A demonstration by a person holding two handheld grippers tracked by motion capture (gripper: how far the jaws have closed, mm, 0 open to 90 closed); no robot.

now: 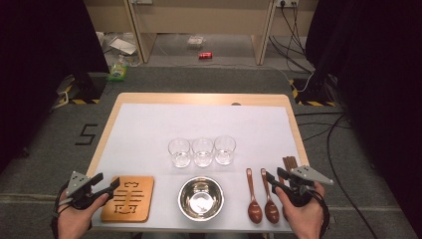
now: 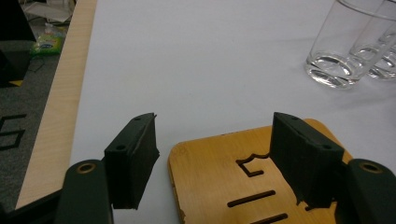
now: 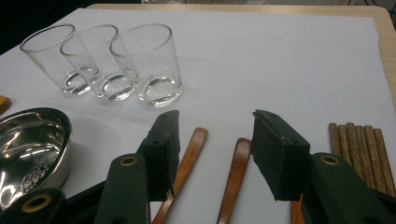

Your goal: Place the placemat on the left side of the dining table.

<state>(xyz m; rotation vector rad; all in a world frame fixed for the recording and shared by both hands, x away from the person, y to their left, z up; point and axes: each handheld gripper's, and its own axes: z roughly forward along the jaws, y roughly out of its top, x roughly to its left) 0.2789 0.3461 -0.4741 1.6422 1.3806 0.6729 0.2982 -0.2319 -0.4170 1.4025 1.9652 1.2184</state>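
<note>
While both hover low | left gripper (image 2: 212, 154) released over wooden trivet (image 2: 243, 186) | right gripper (image 3: 215, 149) released above two wooden spoons (image 3: 233, 172)

Left hand-held gripper (image 1: 110, 186) jaws apart, empty; right hand-held gripper (image 1: 273, 180) likewise.

High view looks down – gripper views (low, close) share its glasses (image 1: 202, 151)

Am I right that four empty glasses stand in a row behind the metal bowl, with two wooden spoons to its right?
Not quite: the high view shows three glasses, not four. They do stand in a row behind the metal bowl, with two wooden spoons to its right.
</note>
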